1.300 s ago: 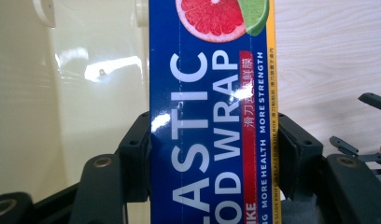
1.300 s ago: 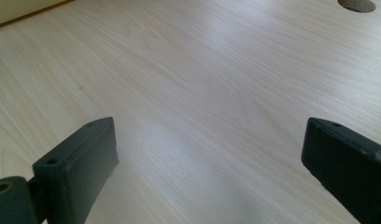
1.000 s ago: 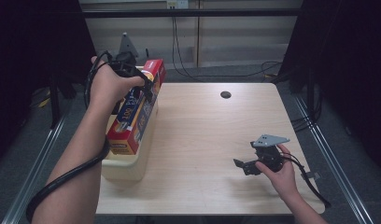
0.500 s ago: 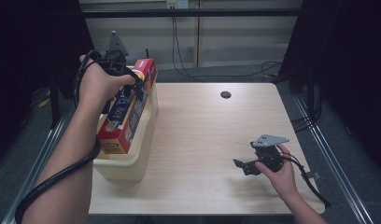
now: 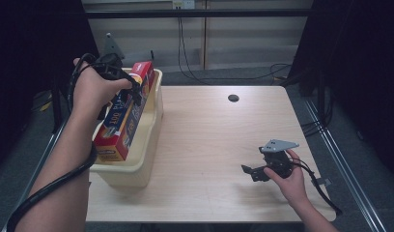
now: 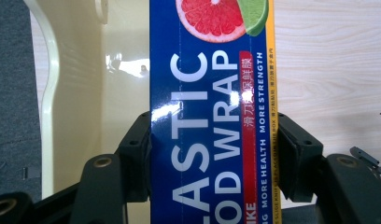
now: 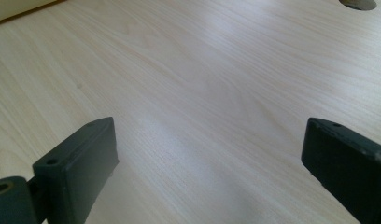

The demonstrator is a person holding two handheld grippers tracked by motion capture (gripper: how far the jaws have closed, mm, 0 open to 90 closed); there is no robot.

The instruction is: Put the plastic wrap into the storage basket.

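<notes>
A long plastic food wrap box (image 5: pixel 123 118), red and blue, hangs tilted over the cream plastic tub (image 5: pixel 154 121) at the table's left edge. My left gripper (image 5: pixel 132 89) is shut on the box near its far end. In the left gripper view the blue face of the box (image 6: pixel 212 121) runs up between both black jaws, pressed on either side, with the tub's inside (image 6: pixel 118 70) beneath it. My right gripper (image 5: pixel 250 171) rests low on the table at the front right, jaws wide apart. Between them in the right gripper view lies bare wood (image 7: pixel 207 140).
The light wooden table (image 5: pixel 219 145) has a round cable hole (image 5: pixel 233 98) near its far edge. Metal rails run along both table sides. Cables hang behind the table against the back wall. A black cable trails from each gripper along the forearm.
My left hand has carried the wrap box to the left, so it now hangs more over the tub's left half. The right gripper has stayed where it was.
</notes>
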